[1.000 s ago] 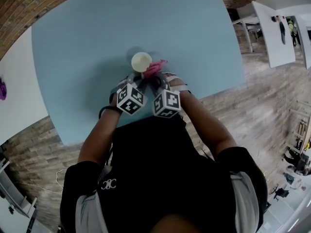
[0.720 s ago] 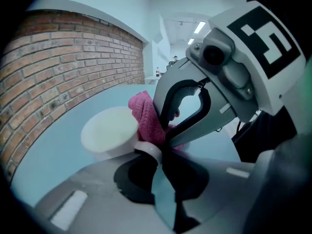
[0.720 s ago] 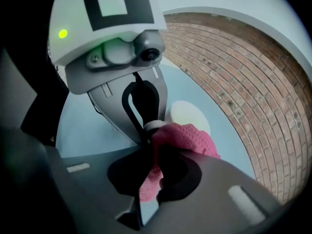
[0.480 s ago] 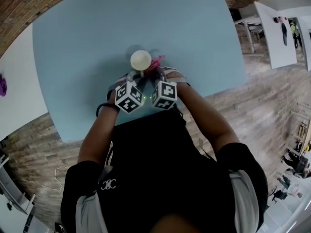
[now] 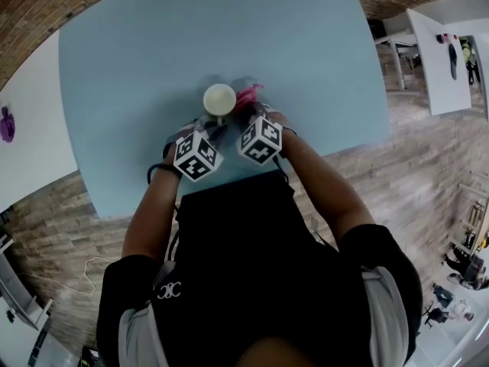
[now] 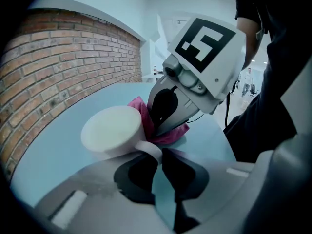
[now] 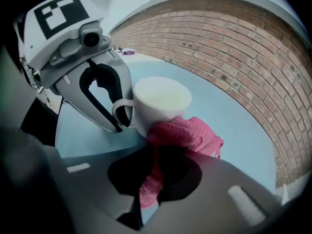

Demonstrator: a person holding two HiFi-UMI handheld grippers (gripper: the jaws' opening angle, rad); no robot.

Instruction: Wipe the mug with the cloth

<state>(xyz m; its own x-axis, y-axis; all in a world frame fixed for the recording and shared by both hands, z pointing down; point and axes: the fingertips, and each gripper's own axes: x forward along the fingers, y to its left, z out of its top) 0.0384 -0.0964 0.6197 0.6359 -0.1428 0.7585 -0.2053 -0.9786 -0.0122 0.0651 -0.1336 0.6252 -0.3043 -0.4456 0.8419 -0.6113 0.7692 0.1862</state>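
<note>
A cream mug [image 5: 219, 98] stands on the light-blue table [image 5: 137, 67], and a pink cloth [image 5: 248, 96] lies against its right side. In the left gripper view my left gripper [image 6: 158, 155] is shut on the mug's handle [image 6: 148, 147], with the mug [image 6: 111, 130] just beyond. My right gripper [image 7: 155, 172] is shut on the pink cloth [image 7: 185, 133], which bunches against the mug's [image 7: 161, 101] lower wall. Both grippers sit side by side just in front of the mug, the left gripper [image 5: 214, 122] and the right gripper [image 5: 246, 113]. The mug's inside looks empty.
The table's near edge [image 5: 229, 182] runs right under the person's arms. A brick floor surrounds the table. White tables [image 5: 443, 60] stand at the far right, and a small purple thing [image 5: 6, 125] lies on a white surface at the left.
Both marker cubes have drawn closer to the mug. The right gripper has rolled and sunk a little, bringing the cloth against the mug's side. The mug has stayed in place.
</note>
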